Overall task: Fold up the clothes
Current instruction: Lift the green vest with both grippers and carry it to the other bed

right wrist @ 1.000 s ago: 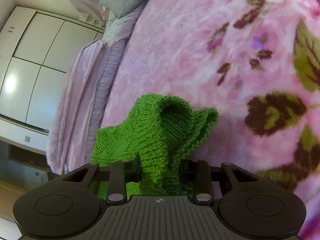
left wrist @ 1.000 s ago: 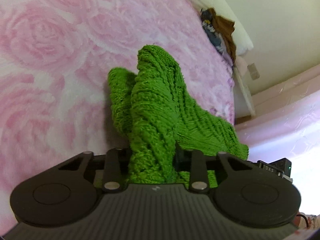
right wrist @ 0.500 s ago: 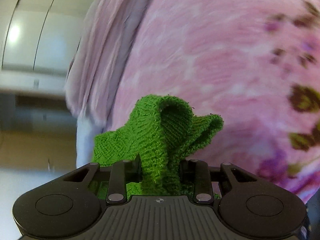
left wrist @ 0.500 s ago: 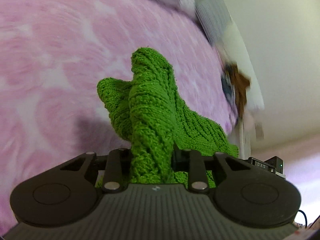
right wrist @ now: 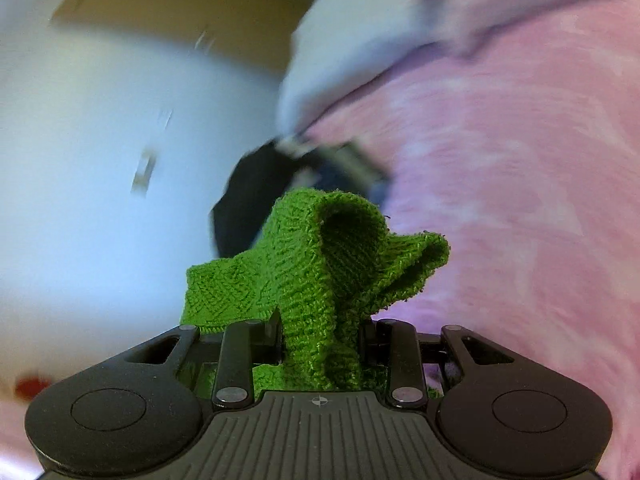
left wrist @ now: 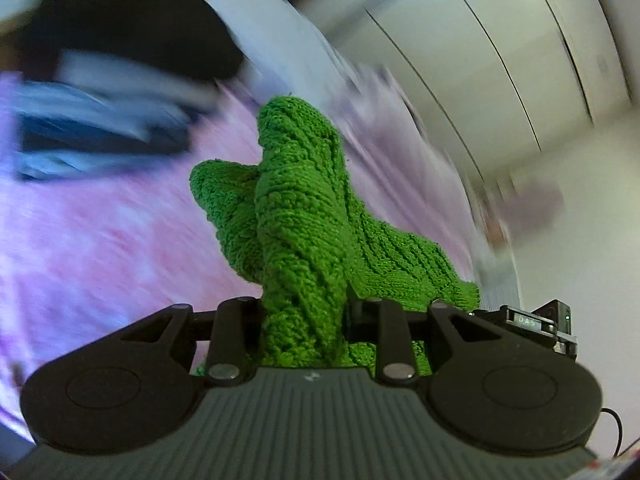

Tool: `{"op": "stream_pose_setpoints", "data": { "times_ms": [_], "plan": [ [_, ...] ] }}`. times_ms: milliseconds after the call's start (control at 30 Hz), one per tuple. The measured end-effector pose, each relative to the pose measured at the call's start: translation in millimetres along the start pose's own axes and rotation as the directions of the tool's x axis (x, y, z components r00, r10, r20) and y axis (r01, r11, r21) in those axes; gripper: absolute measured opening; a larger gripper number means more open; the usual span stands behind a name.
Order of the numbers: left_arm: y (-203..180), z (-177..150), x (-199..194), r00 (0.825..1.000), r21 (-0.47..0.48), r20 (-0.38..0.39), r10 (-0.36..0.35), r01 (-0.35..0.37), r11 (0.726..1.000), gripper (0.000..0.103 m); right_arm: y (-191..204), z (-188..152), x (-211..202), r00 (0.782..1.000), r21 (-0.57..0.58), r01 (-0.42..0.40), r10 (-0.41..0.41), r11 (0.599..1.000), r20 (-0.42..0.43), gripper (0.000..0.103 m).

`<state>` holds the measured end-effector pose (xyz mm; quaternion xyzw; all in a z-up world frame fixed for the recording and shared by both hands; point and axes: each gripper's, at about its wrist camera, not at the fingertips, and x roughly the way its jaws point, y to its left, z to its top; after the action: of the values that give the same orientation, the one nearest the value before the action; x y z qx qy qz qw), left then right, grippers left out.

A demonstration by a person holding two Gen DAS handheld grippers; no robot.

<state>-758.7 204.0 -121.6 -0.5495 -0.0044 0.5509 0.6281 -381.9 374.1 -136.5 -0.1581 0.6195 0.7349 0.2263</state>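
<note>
A bright green knitted garment point(left wrist: 304, 216) is bunched up between the fingers of my left gripper point(left wrist: 306, 316), which is shut on it. The same green knit point(right wrist: 328, 264) rises in a folded hump from my right gripper point(right wrist: 320, 336), also shut on the cloth. Both grippers hold the garment up off the pink floral blanket point(right wrist: 520, 168), which is motion-blurred behind it. The fingertips of both grippers are buried in the knit.
A blurred stack of dark and striped clothes point(left wrist: 104, 120) lies on the blanket at the upper left of the left wrist view, seen as dark clothes point(right wrist: 256, 200) in the right wrist view. White wardrobe doors point(left wrist: 500, 40) stand beyond. A pale purple bedcover point(right wrist: 380, 20) edges the bed.
Both grippers have swung round with the green knit still clamped. The background has shifted from pink blanket to the wardrobe, floor and the pile of dark clothes, heavily blurred.
</note>
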Motion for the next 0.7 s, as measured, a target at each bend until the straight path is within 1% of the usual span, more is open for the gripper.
{"op": "stream_pose_setpoints", "data": {
  "times_ms": [67, 100, 200, 233, 333, 433, 500, 533, 567, 633, 700],
  "plan": [
    [15, 20, -24, 0.996, -0.048, 0.082, 0.038, -0.034, 0.998, 0.024, 38, 28, 44, 0.997, -0.065, -0.02, 0.016, 0.998, -0.069, 0.028],
    [21, 33, -34, 0.991, -0.07, 0.122, 0.057, -0.049, 0.996, 0.024, 57, 38, 65, 0.995, -0.091, -0.035, 0.026, 0.995, -0.098, 0.028],
    [39, 75, -56, 0.971, -0.115, 0.219, 0.095, -0.071, 0.991, 0.024, 112, 74, 129, 0.984, -0.159, -0.076, 0.049, 0.984, -0.169, 0.028],
    [44, 94, -61, 0.962, -0.126, 0.25, 0.105, -0.075, 0.989, 0.024, 130, 90, 151, 0.981, -0.176, -0.088, 0.054, 0.98, -0.186, 0.028],
    [59, 147, -75, 0.943, -0.135, 0.314, 0.112, -0.073, 0.988, 0.024, 174, 114, 193, 0.977, -0.228, -0.112, 0.065, 0.967, -0.205, 0.028],
    [67, 200, -75, 0.922, -0.133, 0.372, 0.107, -0.061, 0.989, 0.024, 217, 151, 237, 0.976, -0.283, -0.137, 0.081, 0.949, -0.201, 0.028],
    [76, 225, -73, 0.911, -0.121, 0.399, 0.104, -0.06, 0.991, 0.024, 232, 170, 252, 0.975, -0.311, -0.156, 0.096, 0.937, -0.201, 0.028],
    [82, 237, -70, 0.909, -0.126, 0.406, 0.096, -0.048, 0.991, 0.024, 237, 179, 264, 0.975, -0.315, -0.162, 0.103, 0.935, -0.197, 0.028],
    [88, 246, -66, 0.909, -0.133, 0.408, 0.091, -0.04, 0.99, 0.024, 239, 186, 272, 0.975, -0.321, -0.164, 0.103, 0.933, -0.197, 0.028],
    [101, 258, -56, 0.91, -0.131, 0.404, 0.095, -0.045, 0.99, 0.024, 237, 196, 293, 0.973, -0.325, -0.165, 0.101, 0.931, -0.205, 0.028],
    [115, 265, -43, 0.917, -0.15, 0.386, 0.104, -0.049, 0.988, 0.024, 229, 201, 310, 0.973, -0.318, -0.151, 0.084, 0.936, -0.215, 0.028]
  ]
}}
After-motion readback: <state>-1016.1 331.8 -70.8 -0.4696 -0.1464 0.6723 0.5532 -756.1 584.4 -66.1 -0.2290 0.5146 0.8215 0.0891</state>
